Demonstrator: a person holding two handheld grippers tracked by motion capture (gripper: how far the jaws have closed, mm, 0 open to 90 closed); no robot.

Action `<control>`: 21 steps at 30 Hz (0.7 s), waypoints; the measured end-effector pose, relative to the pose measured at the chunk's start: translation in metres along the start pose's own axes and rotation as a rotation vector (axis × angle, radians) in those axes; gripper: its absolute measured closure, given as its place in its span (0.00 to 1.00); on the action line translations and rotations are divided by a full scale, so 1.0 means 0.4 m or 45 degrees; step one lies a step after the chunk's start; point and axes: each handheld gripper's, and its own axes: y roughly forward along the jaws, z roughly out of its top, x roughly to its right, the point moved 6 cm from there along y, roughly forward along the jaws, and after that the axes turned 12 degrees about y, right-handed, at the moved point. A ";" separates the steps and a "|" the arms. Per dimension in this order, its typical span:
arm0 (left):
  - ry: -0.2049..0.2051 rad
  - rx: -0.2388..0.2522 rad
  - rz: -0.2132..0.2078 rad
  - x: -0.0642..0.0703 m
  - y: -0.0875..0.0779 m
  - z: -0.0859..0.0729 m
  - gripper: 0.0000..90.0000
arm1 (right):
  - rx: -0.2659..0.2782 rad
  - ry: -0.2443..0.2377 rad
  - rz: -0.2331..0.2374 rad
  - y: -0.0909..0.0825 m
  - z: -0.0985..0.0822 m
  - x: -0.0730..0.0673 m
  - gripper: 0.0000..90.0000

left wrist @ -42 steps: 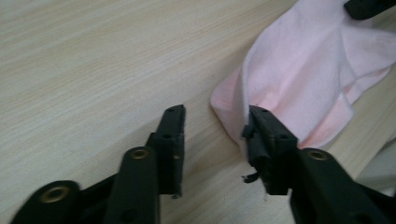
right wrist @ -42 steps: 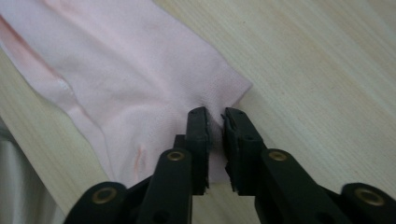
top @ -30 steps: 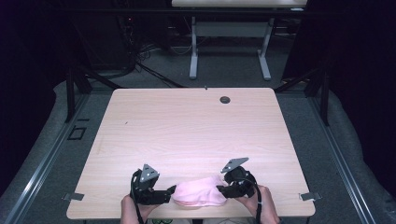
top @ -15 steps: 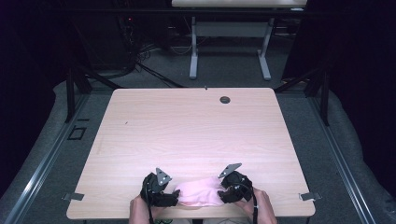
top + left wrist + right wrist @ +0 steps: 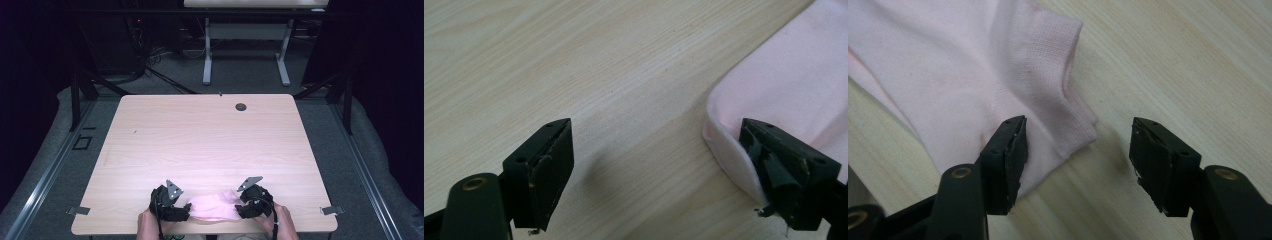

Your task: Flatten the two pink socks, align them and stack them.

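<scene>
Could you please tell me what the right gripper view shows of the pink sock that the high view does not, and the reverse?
The right gripper view shows the pink sock up close: its ribbed cuff, the layered edges, and the right gripper with jaws apart, one over the fabric, the other over bare wood. The high view shows the whole table, the dark round grommet near its far edge, the left gripper and both hands at the near edge. Both show the sock lying on the wooden tabletop beside the right gripper.
</scene>
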 end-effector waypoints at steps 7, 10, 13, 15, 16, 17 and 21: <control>-0.014 0.041 -0.005 -0.008 -0.013 0.013 0.10 | 0.040 0.029 0.037 0.000 0.006 0.008 0.35; -0.026 0.078 -0.006 -0.013 -0.033 0.027 0.06 | 0.097 0.047 0.069 -0.018 0.013 0.015 0.30; -0.035 0.109 -0.009 -0.026 -0.056 0.038 0.03 | 0.150 0.065 0.085 -0.047 0.021 0.023 0.24; -0.053 0.134 -0.013 -0.042 -0.071 0.042 0.01 | 0.177 0.086 0.086 -0.069 0.025 0.030 0.17; -0.067 0.147 -0.001 -0.052 -0.078 0.042 0.00 | 0.198 0.090 0.084 -0.078 0.026 0.035 0.17; -0.079 0.159 0.009 -0.063 -0.085 0.041 0.00 | 0.215 0.094 0.083 -0.088 0.028 0.040 0.15; -0.129 0.169 0.042 -0.110 -0.106 0.025 0.00 | 0.273 0.132 0.071 -0.119 0.027 0.066 0.06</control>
